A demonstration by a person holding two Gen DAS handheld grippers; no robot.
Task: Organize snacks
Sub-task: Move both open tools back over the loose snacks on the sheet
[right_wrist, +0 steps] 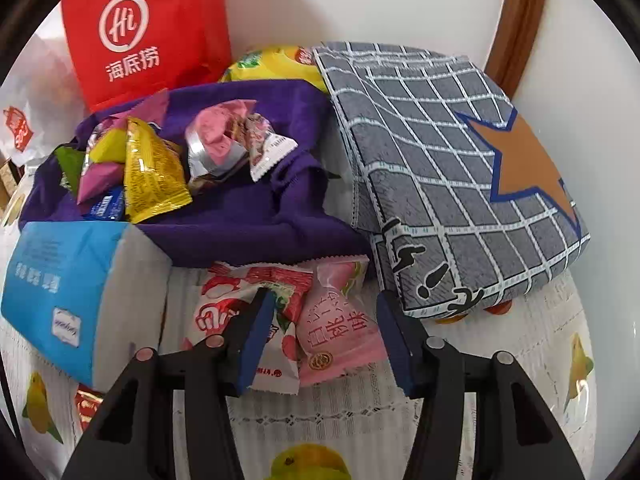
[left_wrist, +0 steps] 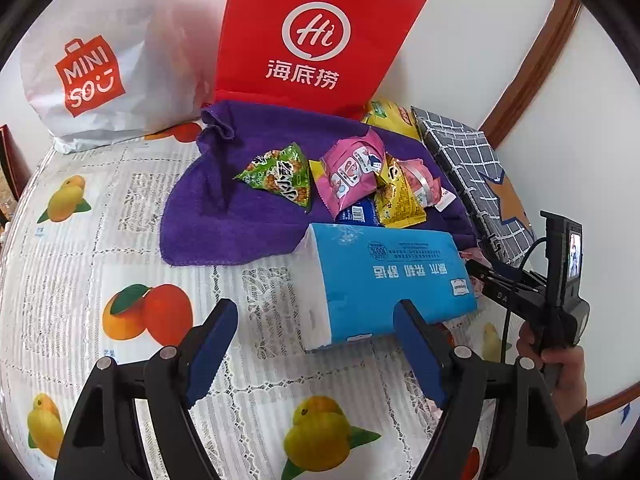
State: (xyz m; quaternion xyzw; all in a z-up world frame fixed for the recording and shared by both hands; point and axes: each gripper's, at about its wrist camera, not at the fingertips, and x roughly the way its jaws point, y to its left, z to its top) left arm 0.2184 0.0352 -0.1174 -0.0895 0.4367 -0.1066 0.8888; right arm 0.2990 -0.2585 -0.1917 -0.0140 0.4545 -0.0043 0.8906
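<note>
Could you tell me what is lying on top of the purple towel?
On the purple towel lie a green triangular packet, a pink packet and a yellow packet; a blue packet beneath is mostly covered.

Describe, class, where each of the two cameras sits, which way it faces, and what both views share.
Left wrist: sits on the left gripper, facing the blue tissue pack and purple cloth; its open fingers, the right gripper and a hand show.
Right wrist: sits on the right gripper, looking low at two pink snack packets; only its open fingers show.
Shared: tissue pack, purple cloth, red bag, checked grey cloth.
</note>
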